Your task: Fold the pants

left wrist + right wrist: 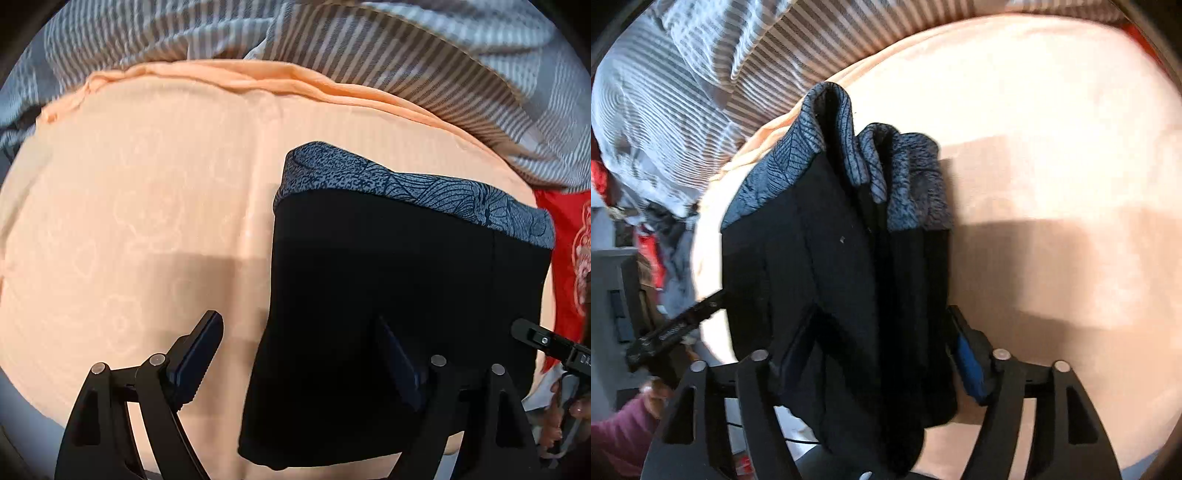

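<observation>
Two grippers are in play, and we start at the left gripper (pixel 303 350): its fingers stand wide apart, the left finger (pixel 201 350) over bare bedding, the right one dark against the cloth beneath it, nothing caught between them. Our right gripper (pixel 871 354) is spread wide too, with the pants (pixel 842 266) bunched between its fingers; the blue-padded right finger (pixel 971 365) sits at the fabric's right edge, while the left finger is lost in black folds, so we cannot tell whether they pinch or merely straddle the cloth. In the right wrist view the pants look draped and creased lengthwise, the grey patterned waistband (pixel 871 162) at the far end folded into ridges. From the left wrist view the same pants (pixel 388 302) lie as a flat black panel on the right half of the peach sheet (pixel 140 229), the waistband (pixel 413 188) running across the far edge. Beyond the sheet a grey striped blanket (pixel 332 44) is heaped along the far side, and a red cloth (pixel 565 236) shows at the far right edge.
</observation>
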Available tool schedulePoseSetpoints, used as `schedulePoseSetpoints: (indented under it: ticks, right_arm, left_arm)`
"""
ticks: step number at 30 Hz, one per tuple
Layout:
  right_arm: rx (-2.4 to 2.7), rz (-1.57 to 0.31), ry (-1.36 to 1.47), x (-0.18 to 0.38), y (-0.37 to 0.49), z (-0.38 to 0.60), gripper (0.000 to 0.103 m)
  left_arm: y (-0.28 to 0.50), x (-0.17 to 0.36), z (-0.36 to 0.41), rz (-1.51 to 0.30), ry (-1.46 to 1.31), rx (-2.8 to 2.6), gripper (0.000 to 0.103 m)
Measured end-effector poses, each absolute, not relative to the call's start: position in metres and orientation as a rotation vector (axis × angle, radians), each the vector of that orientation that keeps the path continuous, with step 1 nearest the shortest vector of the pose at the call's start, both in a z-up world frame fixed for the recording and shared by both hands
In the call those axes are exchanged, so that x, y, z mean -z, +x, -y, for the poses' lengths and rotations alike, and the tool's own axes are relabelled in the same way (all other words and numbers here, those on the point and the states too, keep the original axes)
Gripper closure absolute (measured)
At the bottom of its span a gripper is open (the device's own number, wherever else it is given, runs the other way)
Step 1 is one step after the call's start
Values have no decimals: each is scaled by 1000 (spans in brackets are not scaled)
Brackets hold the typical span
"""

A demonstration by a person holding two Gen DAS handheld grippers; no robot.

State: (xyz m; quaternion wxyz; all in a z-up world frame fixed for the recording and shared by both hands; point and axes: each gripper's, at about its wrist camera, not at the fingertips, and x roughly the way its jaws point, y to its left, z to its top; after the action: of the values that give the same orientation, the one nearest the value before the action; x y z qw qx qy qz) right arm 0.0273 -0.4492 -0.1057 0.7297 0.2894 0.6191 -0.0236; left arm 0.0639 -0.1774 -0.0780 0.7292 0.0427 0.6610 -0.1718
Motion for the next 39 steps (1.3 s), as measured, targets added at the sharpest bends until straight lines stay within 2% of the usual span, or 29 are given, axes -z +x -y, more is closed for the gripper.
schedulePoseSetpoints:
  ticks: [3, 9, 10, 12, 13, 15, 27, 39]
  right_arm:
    - [136, -1358, 565, 99, 26, 443, 21]
    - [313, -1370, 565, 75, 6, 444, 18]
    - [331, -1366, 559, 68, 2, 440, 18]
    - [353, -1358, 545, 55, -5, 430, 15]
    - [357, -1350, 542, 50, -8, 426, 14]
    - [360, -1341, 542, 43, -12, 420, 0]
    - [430, -1199, 468, -34, -26, 348, 0]
    - [370, -1303, 306, -67, -14, 308, 0]
  left_arm:
    - [58, 65, 182, -1437, 161, 365, 18]
    - [41, 40, 179, -1405, 228, 357, 18]
    - [38, 37, 179, -1402, 241, 357, 15]
    - [36, 34, 183, -1399, 260, 363, 0]
    - [31, 28, 182, -1395, 270, 371, 0]
    - [23, 19, 177, -1395, 284, 381, 0]
    - [1, -23, 161, -1357, 301, 407, 0]
    - [-14, -67, 149, -1315, 320, 407, 0]
